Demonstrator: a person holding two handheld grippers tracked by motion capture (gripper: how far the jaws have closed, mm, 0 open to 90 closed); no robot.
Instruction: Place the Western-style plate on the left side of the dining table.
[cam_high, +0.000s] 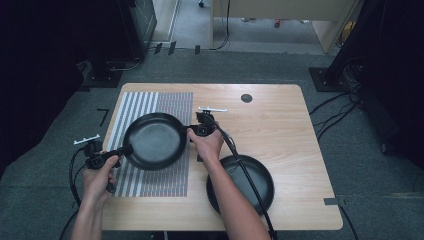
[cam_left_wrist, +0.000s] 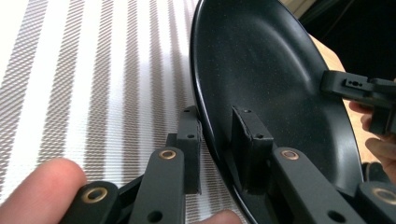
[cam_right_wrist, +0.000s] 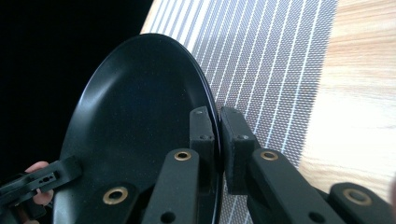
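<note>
A black shallow plate (cam_high: 155, 140) hangs over the striped placemat (cam_high: 167, 102), held at two opposite edges. My left gripper (cam_high: 123, 150) is shut on its near-left rim; in the left gripper view the two pads (cam_left_wrist: 189, 135) pinch the rim of the plate (cam_left_wrist: 271, 70). On the far-right rim my right gripper (cam_high: 192, 131) is shut as well, its pads (cam_right_wrist: 203, 126) clamping the edge of the plate (cam_right_wrist: 140, 116). Each gripper view shows the other gripper across the plate. Whether the plate touches the mat, I cannot tell.
A second black plate (cam_high: 257, 180) lies on the wooden table (cam_high: 280, 125) at the front right, partly under the right forearm. A dark round grommet (cam_high: 246, 98) sits near the table's far edge. Cables trail off the front edge.
</note>
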